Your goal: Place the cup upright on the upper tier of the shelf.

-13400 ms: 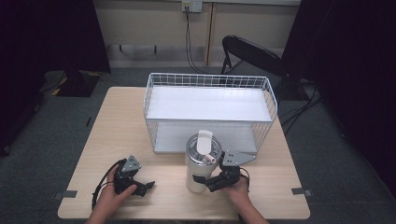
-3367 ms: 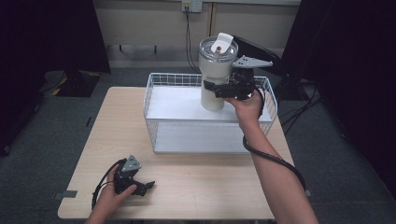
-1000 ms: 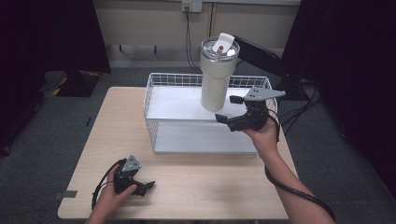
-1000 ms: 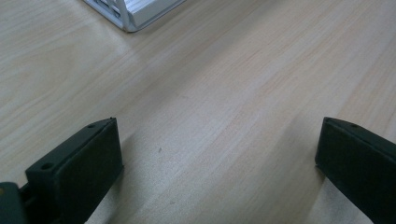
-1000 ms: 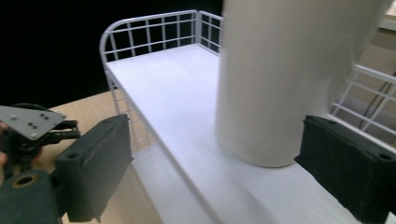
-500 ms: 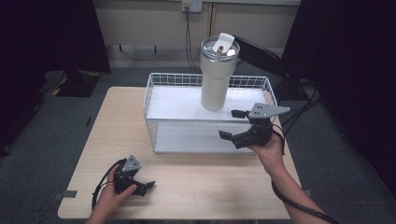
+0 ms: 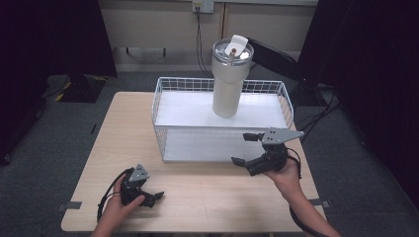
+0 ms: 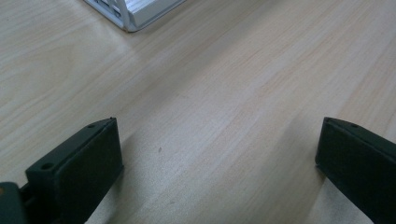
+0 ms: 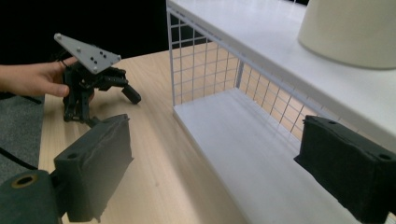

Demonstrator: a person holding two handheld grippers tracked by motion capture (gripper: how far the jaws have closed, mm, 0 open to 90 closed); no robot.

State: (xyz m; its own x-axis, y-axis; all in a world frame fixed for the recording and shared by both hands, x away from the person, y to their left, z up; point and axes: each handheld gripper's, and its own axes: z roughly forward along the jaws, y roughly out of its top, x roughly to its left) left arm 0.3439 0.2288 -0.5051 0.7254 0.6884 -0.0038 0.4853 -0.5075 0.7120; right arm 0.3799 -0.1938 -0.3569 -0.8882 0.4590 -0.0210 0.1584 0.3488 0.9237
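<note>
Tumbler (image 7: 230,79) on the wire shelf (image 7: 276,117) could topple if we bump it, both grippers' fingers open, empty.

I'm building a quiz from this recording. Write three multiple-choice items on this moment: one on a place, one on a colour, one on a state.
1. Where does the tumbler stand?
A. on the wire rack's top shelf
B. on the table
C. on the rack's lower shelf

2. What colour is the tumbler's body?
A. black
B. cream white
C. red

3. How is the right gripper?
A. shut on the tumbler
B. open and empty
C. shut on the rack's wire

Key: 1 A, it stands upright on the upper white shelf; 2 B, its body is pale cream; 3 B, the jaws stand apart with nothing between.
</note>
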